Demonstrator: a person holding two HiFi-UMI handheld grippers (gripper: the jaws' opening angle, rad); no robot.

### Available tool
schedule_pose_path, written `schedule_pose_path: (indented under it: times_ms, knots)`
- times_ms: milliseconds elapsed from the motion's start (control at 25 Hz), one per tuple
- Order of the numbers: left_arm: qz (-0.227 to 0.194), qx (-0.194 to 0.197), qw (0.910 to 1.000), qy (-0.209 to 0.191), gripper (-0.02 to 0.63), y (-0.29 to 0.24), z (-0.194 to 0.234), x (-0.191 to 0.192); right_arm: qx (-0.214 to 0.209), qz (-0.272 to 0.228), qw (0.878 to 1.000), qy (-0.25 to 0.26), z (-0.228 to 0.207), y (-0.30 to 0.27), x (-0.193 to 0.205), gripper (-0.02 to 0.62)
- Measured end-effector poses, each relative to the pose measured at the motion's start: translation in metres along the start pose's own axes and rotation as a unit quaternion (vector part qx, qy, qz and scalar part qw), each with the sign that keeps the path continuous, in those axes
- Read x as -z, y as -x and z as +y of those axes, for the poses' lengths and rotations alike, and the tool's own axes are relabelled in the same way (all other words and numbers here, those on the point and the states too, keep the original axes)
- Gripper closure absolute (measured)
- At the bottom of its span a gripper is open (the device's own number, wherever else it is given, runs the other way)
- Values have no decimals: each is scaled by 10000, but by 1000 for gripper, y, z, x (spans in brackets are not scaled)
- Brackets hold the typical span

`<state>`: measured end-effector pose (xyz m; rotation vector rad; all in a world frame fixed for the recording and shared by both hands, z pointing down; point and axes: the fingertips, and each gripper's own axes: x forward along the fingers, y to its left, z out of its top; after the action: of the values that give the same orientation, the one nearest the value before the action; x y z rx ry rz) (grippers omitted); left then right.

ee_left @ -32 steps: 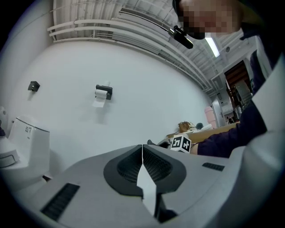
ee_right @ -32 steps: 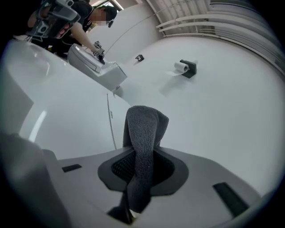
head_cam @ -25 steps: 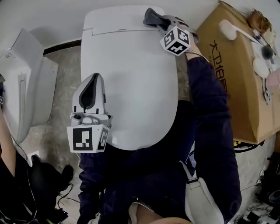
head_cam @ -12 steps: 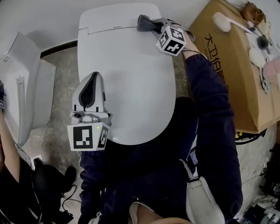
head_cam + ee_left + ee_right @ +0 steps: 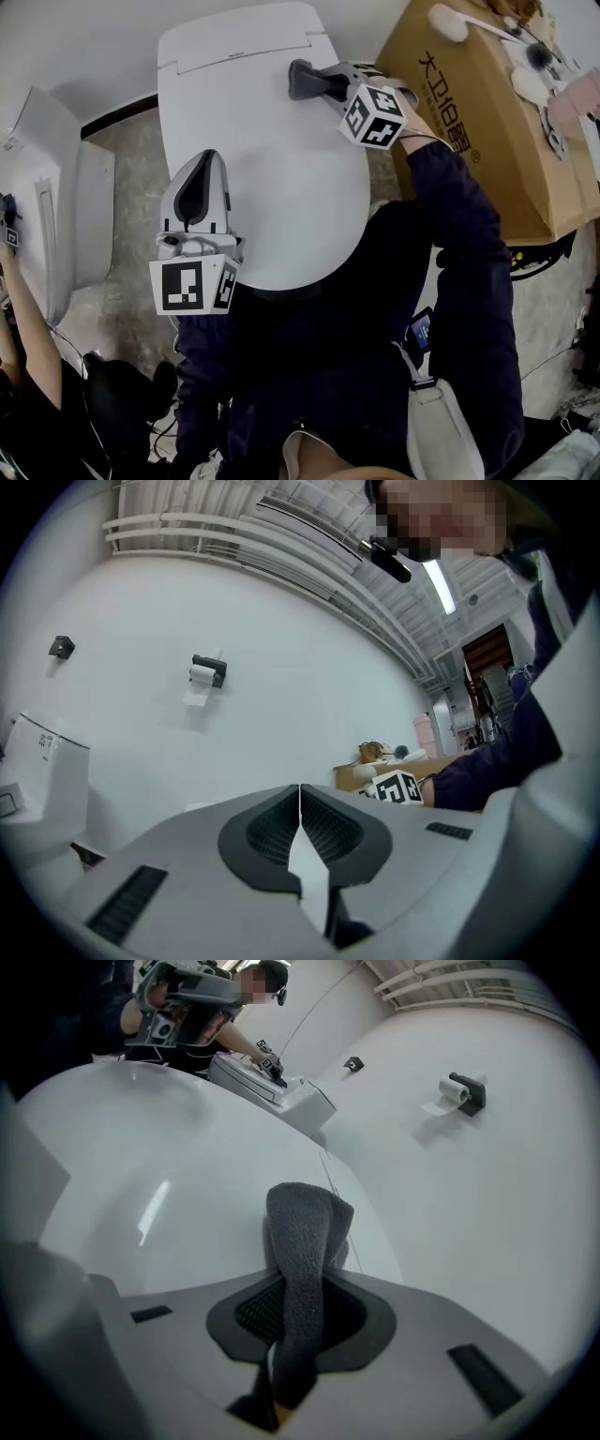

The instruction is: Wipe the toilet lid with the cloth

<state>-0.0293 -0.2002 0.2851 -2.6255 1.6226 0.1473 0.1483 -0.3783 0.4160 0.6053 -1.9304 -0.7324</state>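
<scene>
My right gripper [image 5: 326,84], clamped on the grey cloth [image 5: 302,79], has slid left from the back-right corner across the toilet lid [image 5: 272,187], so I'd say wiping is underway with most of the lid left. Left gripper [image 5: 195,192] has jaws together, empty, at the lid's near-left edge. The lid is glossy white, with a cardboard box [image 5: 487,131] to the right and a second toilet [image 5: 52,197] to the left.

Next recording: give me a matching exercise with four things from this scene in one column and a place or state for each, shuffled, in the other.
1. cloth
2. left hand-held gripper
3. cardboard box
4. toilet lid

A. shut, holding nothing
B. clamped in the right hand-held gripper
C. white, lowered
D. brown, on the person's right

Pairs: 1-B, 2-A, 3-D, 4-C
</scene>
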Motion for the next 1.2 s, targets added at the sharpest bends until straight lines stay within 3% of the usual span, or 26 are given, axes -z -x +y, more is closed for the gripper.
schedule_pose_path:
  times_ms: [480,760,1200]
  knots:
    - [-195,469,9987,92,589,1,-23,-5,-646,-120,9978,-131,100,93,-17,517]
    - [-220,782,9965,192,589,-5,-38,-2,-1230,-124,9922,-147,154,141,-27,517]
    - [-222,981,9947,222,589,-8,-54,-1,-2009,-232,9792,-171,198,179,-41,517]
